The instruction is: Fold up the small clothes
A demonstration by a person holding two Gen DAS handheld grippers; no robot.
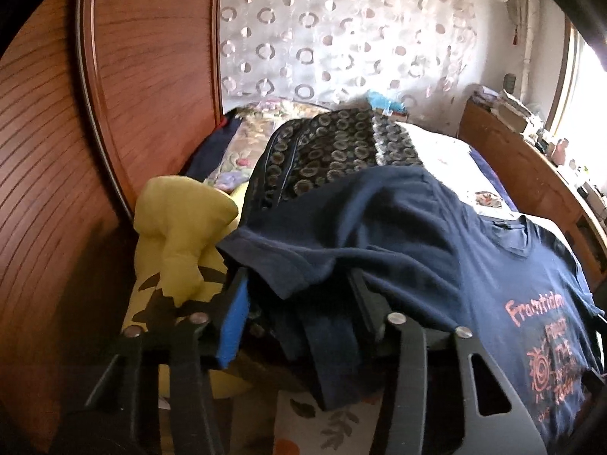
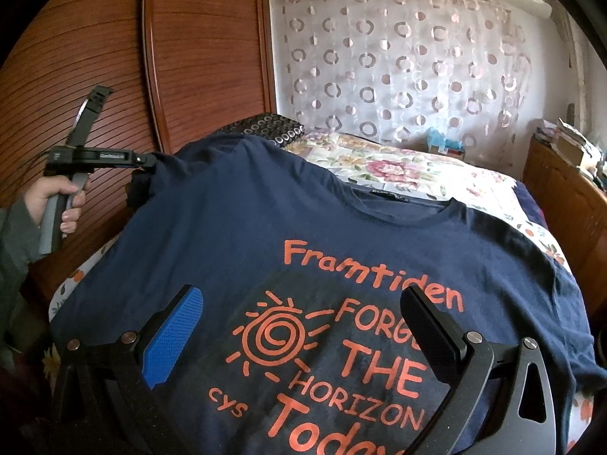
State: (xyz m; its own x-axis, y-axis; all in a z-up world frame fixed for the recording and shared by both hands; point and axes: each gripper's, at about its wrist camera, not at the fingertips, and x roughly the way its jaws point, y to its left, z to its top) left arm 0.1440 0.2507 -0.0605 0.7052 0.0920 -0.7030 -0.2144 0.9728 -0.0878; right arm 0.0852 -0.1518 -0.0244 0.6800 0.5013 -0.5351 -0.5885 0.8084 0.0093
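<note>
Tee (image 2: 303,227) lies print-up on the bed (image 2: 417,167). Your left gripper (image 1: 299,295) pinches its sleeve (image 1: 288,265), lifted at the edge; right gripper (image 2: 303,341) hovers agape over the print. Carry the sleeve inward, flat, in 1 sweep, keeping the pinch firm

The navy T-shirt (image 2: 235,227) is soft, matt knitted cloth, its orange print (image 2: 341,341) flat and slightly rubbery-looking. Each hand-held gripper is matt black plastic with shiny metal pins; the right hand-held gripper (image 2: 303,341) carries a blue pad (image 2: 172,337) with a fine rough grain. The wardrobe (image 2: 95,57) is glossy, ribbed reddish wood. The curtain (image 2: 398,68) is sheer, thin fabric. The bedspread (image 2: 398,167) is matt flowered cloth.
</note>
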